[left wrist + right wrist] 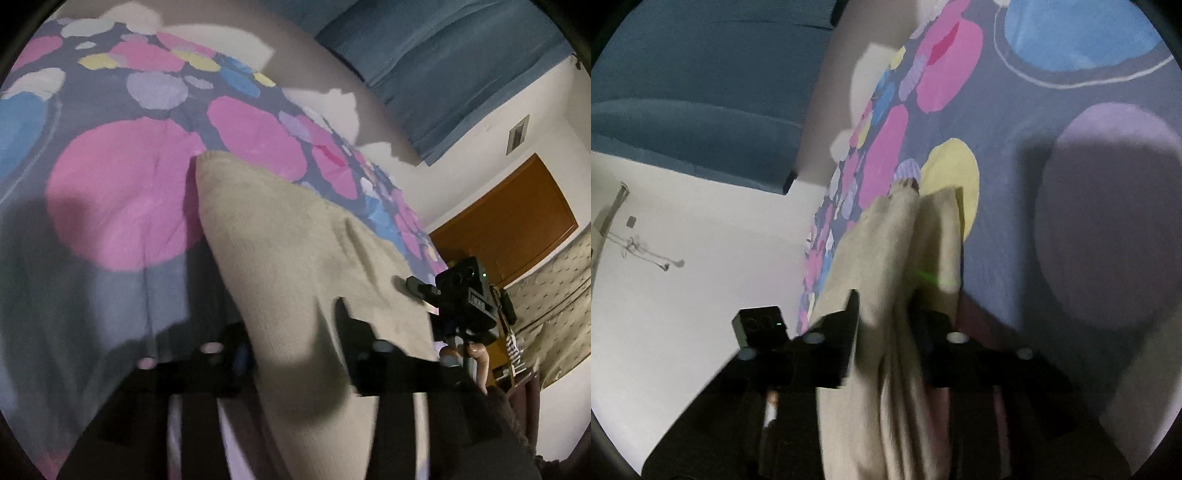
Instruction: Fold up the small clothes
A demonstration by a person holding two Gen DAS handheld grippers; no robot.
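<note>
My left gripper (295,354) stands with its jaws partly apart, the beige knit garment (295,229) running between them, and I cannot tell whether they press it. The garment lies on the bed's dotted cover (122,192). My right gripper (886,332) likewise straddles a bunched fold (916,240) of it, jaws parted. I judge the cloth light, soft and limp, prone to sag; the hemmed edges and corners look the surest places to grip.
</note>
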